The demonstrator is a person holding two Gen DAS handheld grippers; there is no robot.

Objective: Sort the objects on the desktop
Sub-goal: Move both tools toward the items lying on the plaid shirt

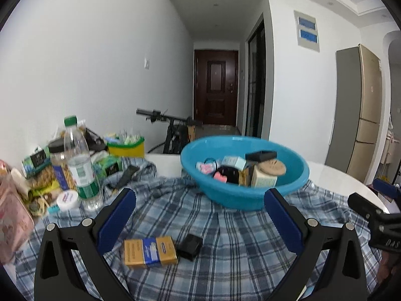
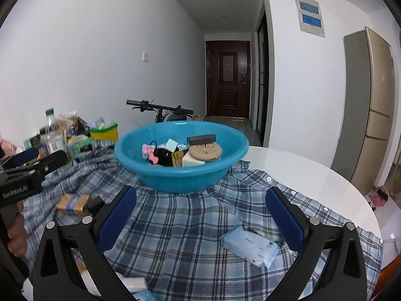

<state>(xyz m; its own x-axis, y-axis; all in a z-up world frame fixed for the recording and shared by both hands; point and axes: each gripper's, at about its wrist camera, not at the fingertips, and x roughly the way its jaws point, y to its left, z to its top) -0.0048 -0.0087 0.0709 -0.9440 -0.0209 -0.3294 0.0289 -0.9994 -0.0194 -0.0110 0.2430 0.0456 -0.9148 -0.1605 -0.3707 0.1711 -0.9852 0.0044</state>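
A blue basin (image 1: pixel 295 175) (image 2: pixel 140 155) stands on a plaid cloth and holds several small items, among them a round wooden lid (image 2: pixel 205 151) and a pink bow (image 2: pixel 147 151). My left gripper (image 1: pixel 199 198) is open and empty, above a yellow and blue box (image 1: pixel 149 251) and a small black box (image 1: pixel 189 246) on the cloth. My right gripper (image 2: pixel 200 198) is open and empty, in front of the basin, with a pale blue tissue pack (image 2: pixel 250 245) lying by its right finger. The yellow box also shows in the right wrist view (image 2: pixel 73 203).
A pile at the left holds a water bottle (image 1: pixel 80 165), a jar (image 1: pixel 60 165), snack bags and a yellow bin (image 1: pixel 126 148). A pink pouch (image 1: pixel 12 220) lies at the left edge. The white round table (image 2: pixel 313 175) ends at the right. A scooter (image 1: pixel 173 130) stands behind the table.
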